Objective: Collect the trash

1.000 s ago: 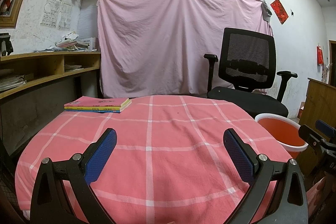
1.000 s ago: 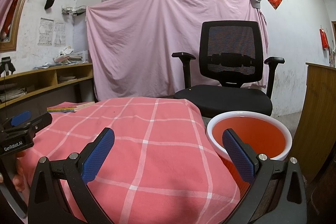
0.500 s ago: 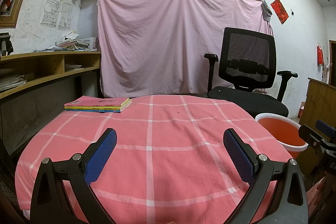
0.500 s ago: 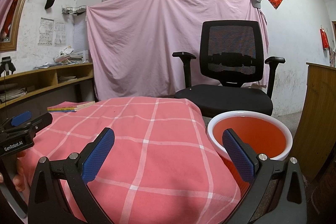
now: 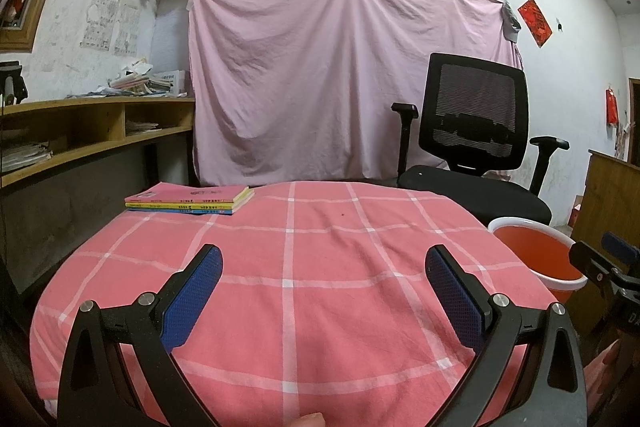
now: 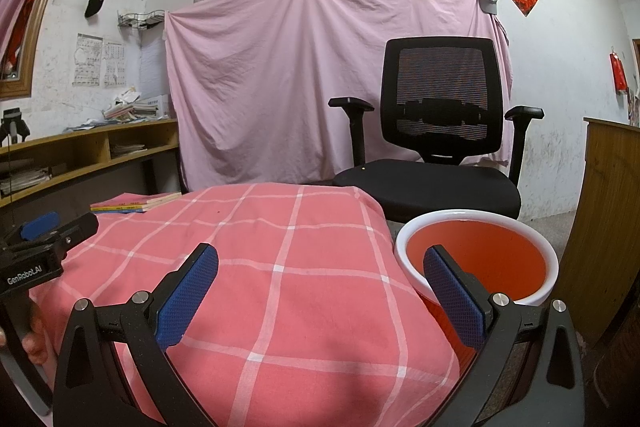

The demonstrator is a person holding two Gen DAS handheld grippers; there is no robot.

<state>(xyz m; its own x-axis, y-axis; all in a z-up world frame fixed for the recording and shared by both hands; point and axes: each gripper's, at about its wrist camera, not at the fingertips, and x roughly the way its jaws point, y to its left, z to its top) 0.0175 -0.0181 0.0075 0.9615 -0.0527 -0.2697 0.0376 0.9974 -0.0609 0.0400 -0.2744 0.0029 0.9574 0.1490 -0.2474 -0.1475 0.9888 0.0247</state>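
The left gripper [image 5: 323,259] is hovering over the near part of a table covered with a pink checked cloth [image 5: 288,267]. Its jaws are standing wide apart, and nothing is sitting between the blue pads [image 5: 192,293]. The right gripper [image 6: 320,259] is hovering over the near right edge of the same cloth [image 6: 280,267]; its jaws are likewise spread wide and holding nothing. One right pad [image 6: 452,295] is showing in front of the bucket [image 6: 478,227] in the right wrist view, but whether it is above the bucket or nearer than it cannot be told.

The bucket, orange inside with a white rim, is standing just beside the right edge of the table, lower than the tabletop. In the left wrist view the bucket [image 5: 536,251] is appearing at the right, beyond the table edge. No loose scrap of trash is discernible on the cloth; only a small dark speck is showing toward the far middle, too small to identify.

A stack of thin books [image 5: 190,200] is lying on the far left corner of the table. A black office chair [image 6: 436,131] is standing beyond the table and the bucket, in front of a pink sheet [image 5: 340,79] hanging on the far wall. A wooden shelf [image 5: 88,131] is running along the left wall.
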